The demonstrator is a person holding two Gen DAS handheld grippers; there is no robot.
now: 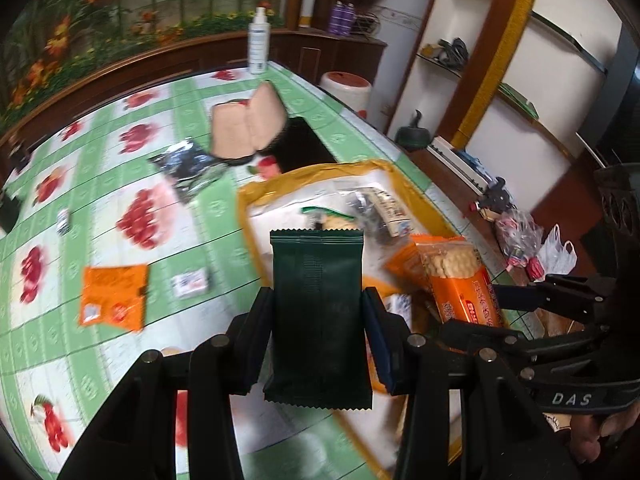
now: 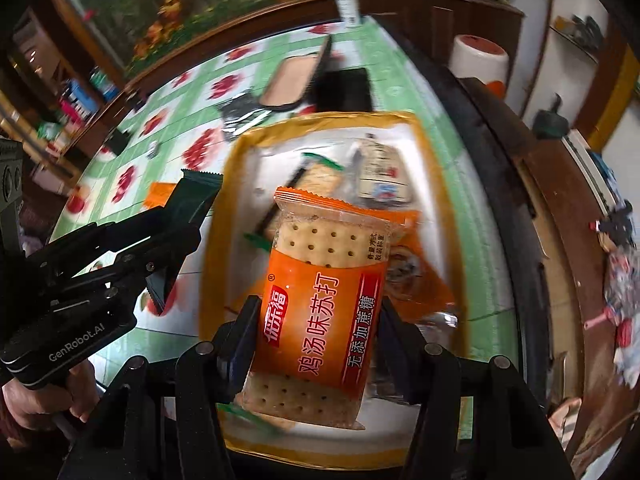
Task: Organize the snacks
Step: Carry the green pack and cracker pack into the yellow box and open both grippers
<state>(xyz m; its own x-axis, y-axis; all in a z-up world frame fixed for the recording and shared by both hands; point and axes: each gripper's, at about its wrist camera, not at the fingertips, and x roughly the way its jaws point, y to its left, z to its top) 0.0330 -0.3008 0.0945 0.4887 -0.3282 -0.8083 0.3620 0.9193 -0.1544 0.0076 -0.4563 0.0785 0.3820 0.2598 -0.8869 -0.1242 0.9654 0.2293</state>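
So I'm driving both grippers rn and each one's got a snack in it. In the left wrist view the left gripper (image 1: 320, 332) is pinching a dark green packet (image 1: 318, 312), sitting dead center-bottom of the frame, pads pressing on both long sides, serrated top edge pointing up the frame. Can't read any print on it, it's plain from this side.

In the right wrist view the right gripper (image 2: 316, 344) is clamping an orange cracker pack (image 2: 324, 300), center-bottom of the frame, tilted a bit to the right. Crackers are showing thru the clear parts at top and bottom. Label is reading 鸡汤味苏打 in big white chars, a red side strip w/ 无添加蔗糖, and a red brand badge at the left that I can't make out for sure.

Both packs are hanging above the yellow-rimmed tray (image 2: 430, 152), which is filling the middle of that frame w/ a few more wrapped snacks in it. The tray is sitting on the green checked tablecloth (image 1: 100, 208) w/ red fruit prints.

Other writing: the left gripper's body at lower left of the right view is saying "GenRobot.AI", and a strap at lower right of the left view is showing "DAS". An orange sachet (image 1: 113, 297) is lying on the cloth at left, print too blurry to read.
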